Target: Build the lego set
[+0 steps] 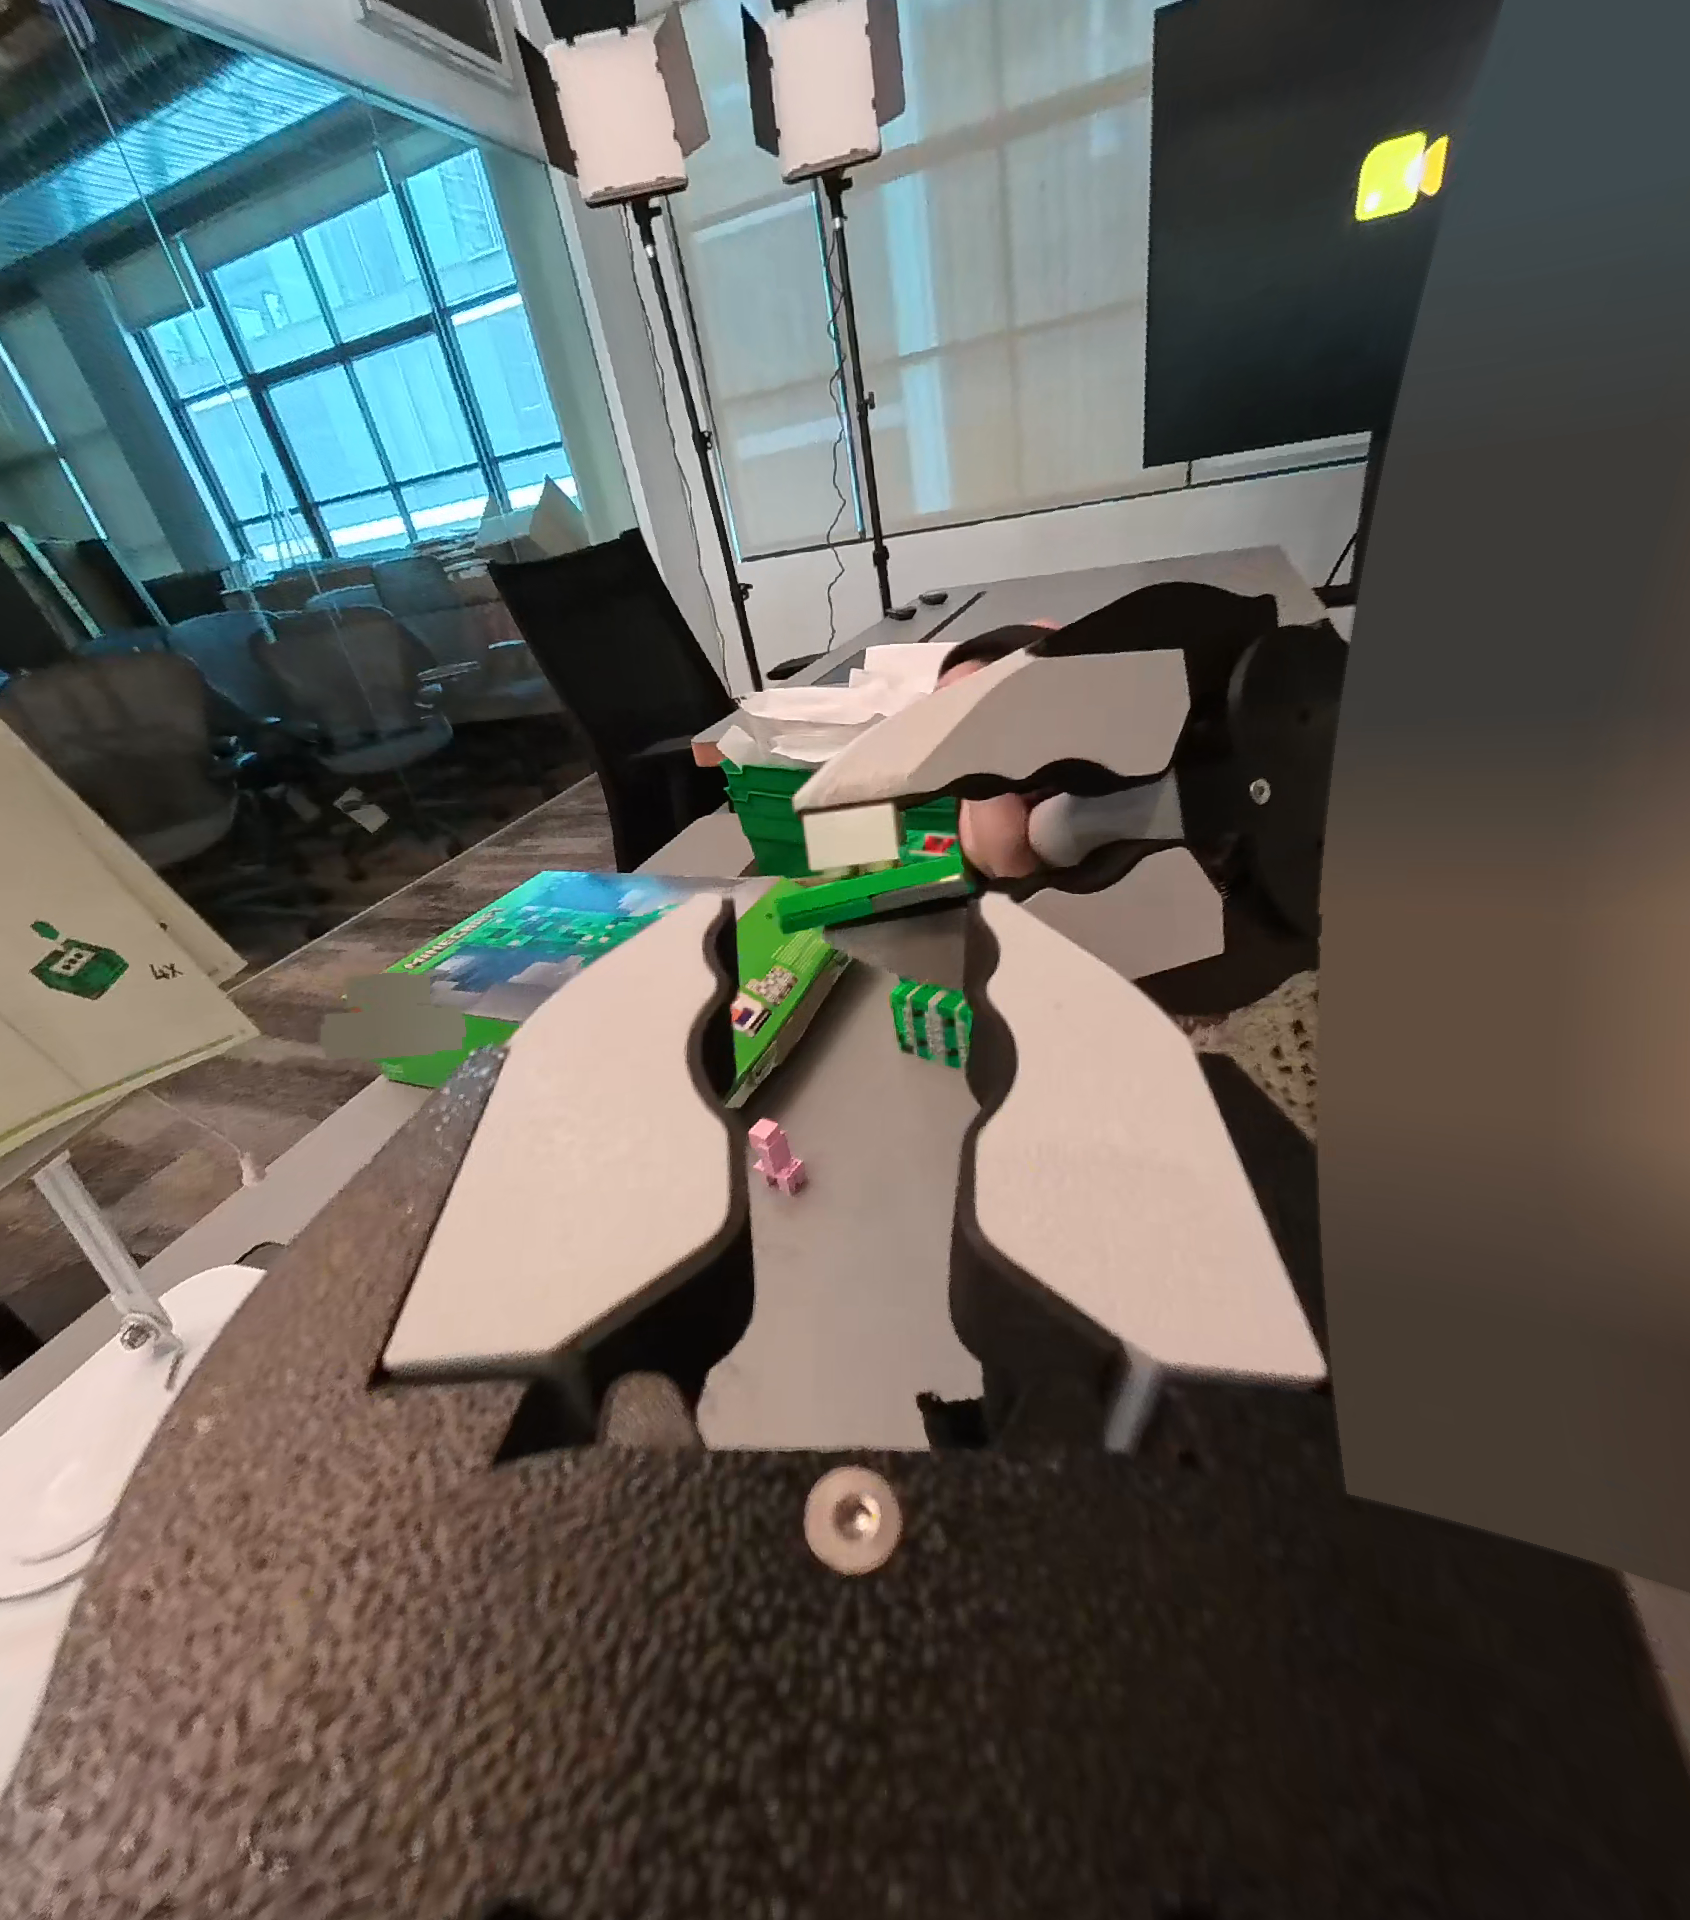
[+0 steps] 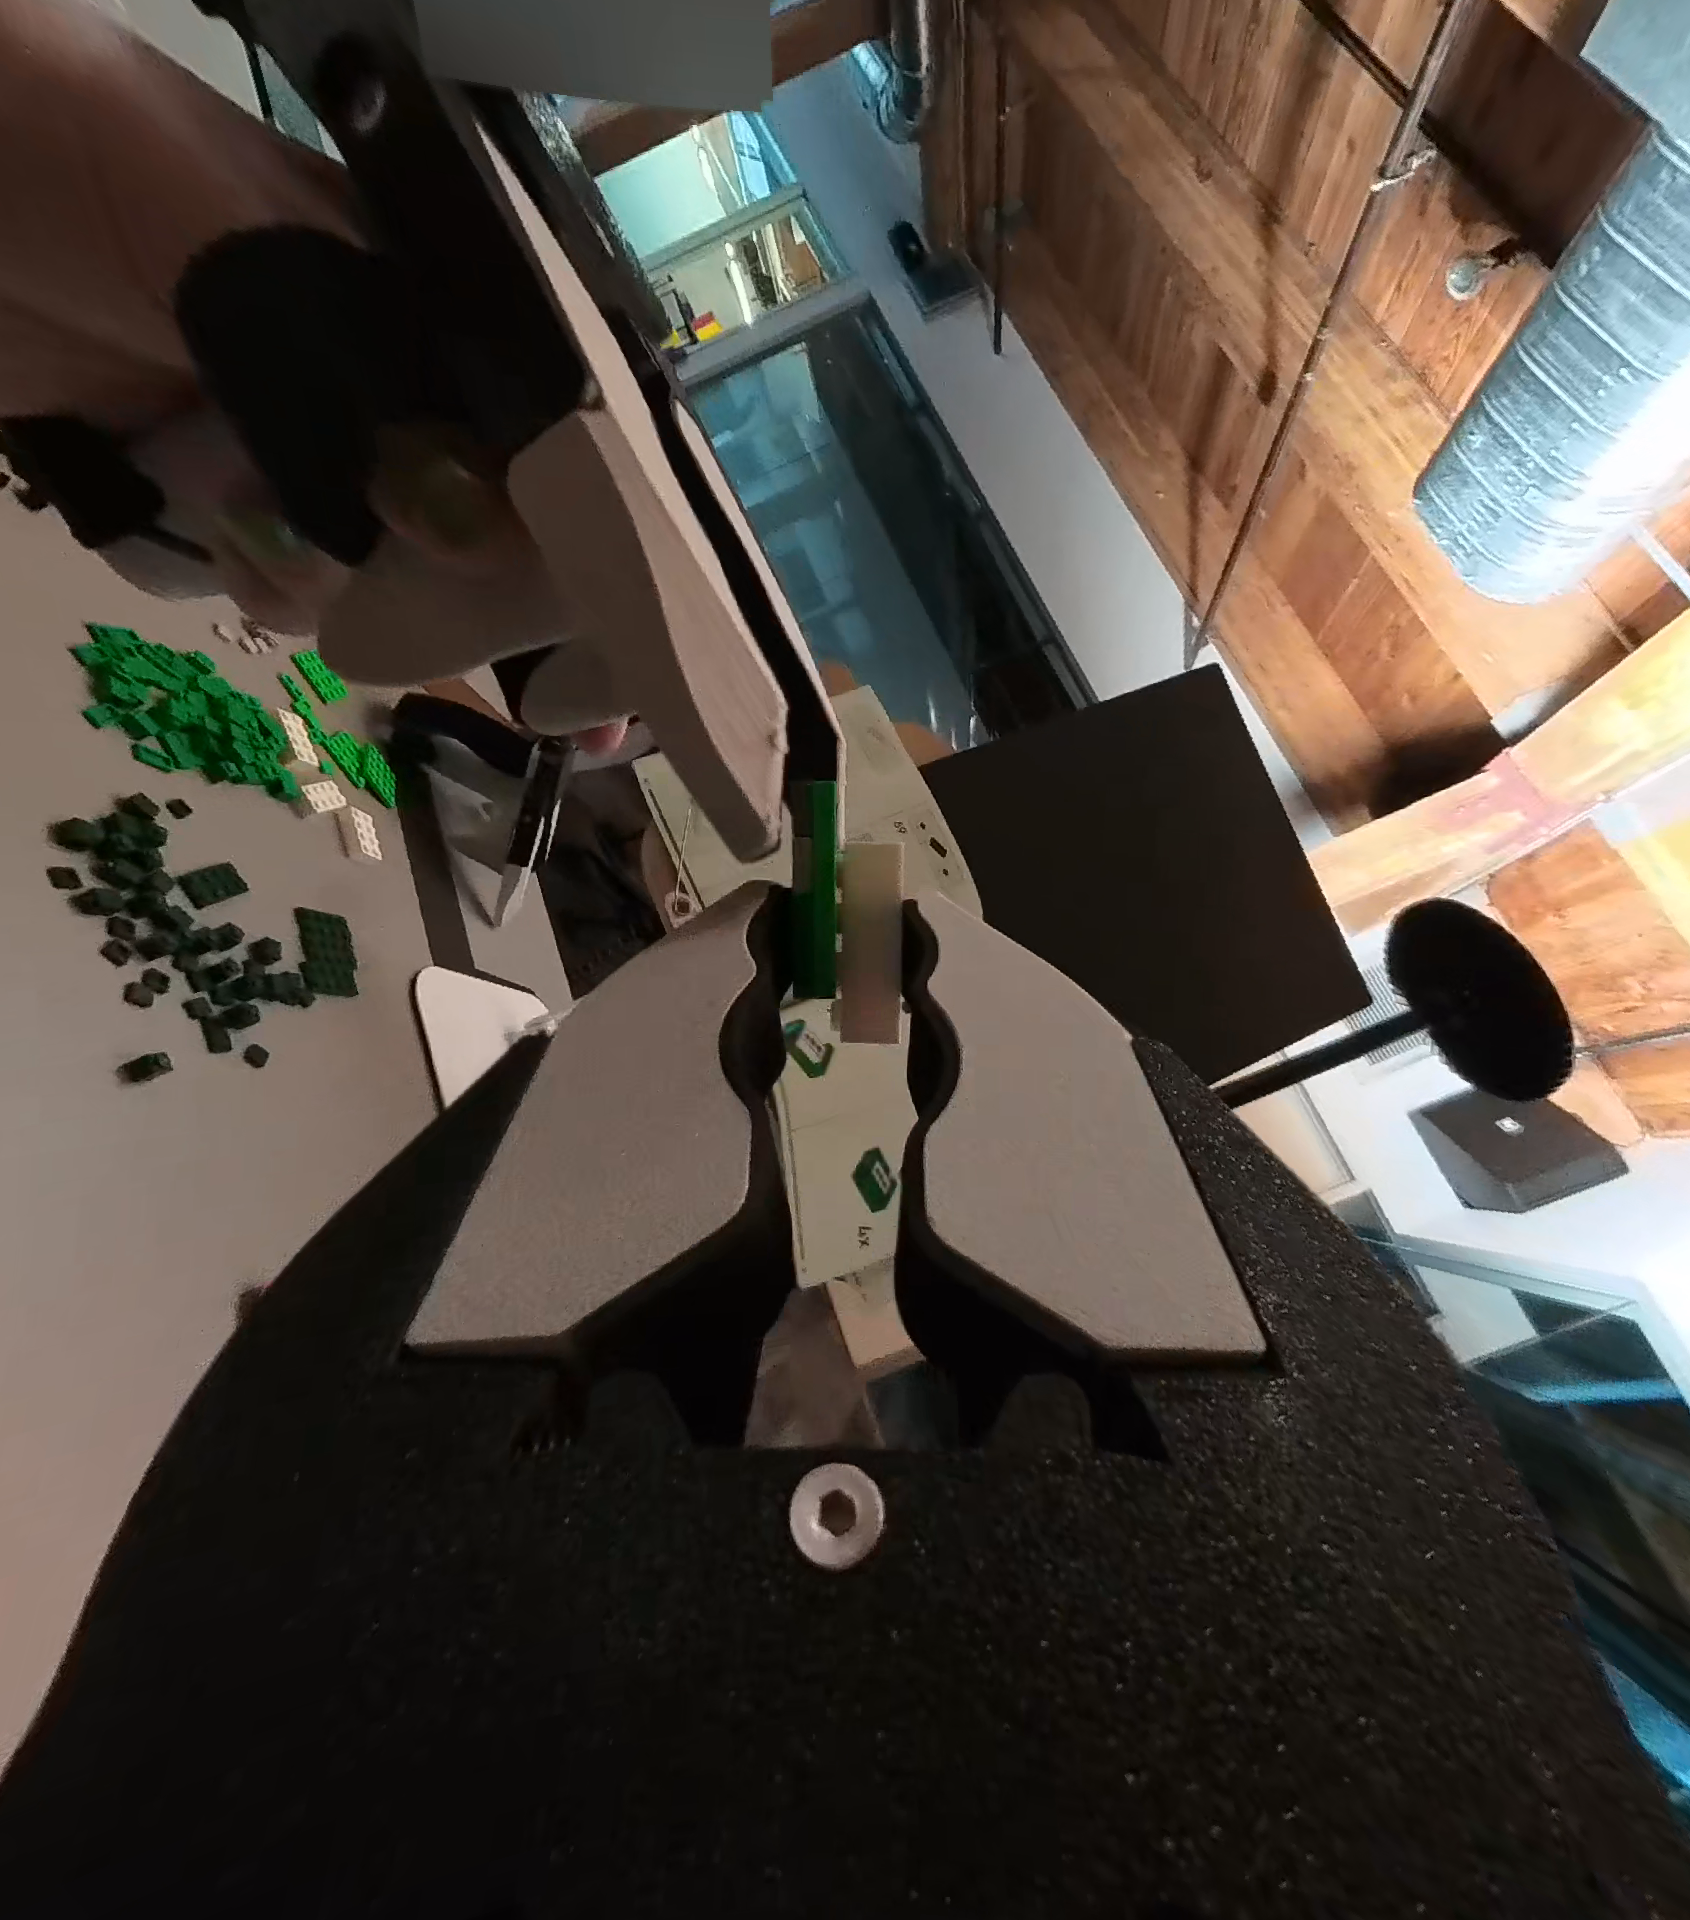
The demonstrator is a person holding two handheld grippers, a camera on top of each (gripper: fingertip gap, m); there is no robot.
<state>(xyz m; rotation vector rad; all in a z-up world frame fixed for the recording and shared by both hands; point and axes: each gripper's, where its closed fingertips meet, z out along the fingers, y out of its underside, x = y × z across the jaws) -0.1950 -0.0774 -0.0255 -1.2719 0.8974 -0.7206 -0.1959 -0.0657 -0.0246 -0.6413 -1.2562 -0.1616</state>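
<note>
Right gripper [image 2: 836,940] clamps green-white brick stack [image 2: 846,935]; left gripper [image 1: 846,997] agape.

Pink figure [image 1: 776,1155] — green-and-white chequered block [image 1: 929,1022].

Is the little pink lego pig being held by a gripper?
No, the pink pig stands alone on the grey table, seen between the open left gripper fingers.

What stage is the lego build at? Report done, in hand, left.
Done: a small green-and-white block and a pink figure stand on the table. In hand: the right gripper is shut on a green plate with a white brick; the left gripper is open, empty. Left: piles of bright green pieces and dark green pieces lie loose.
</note>
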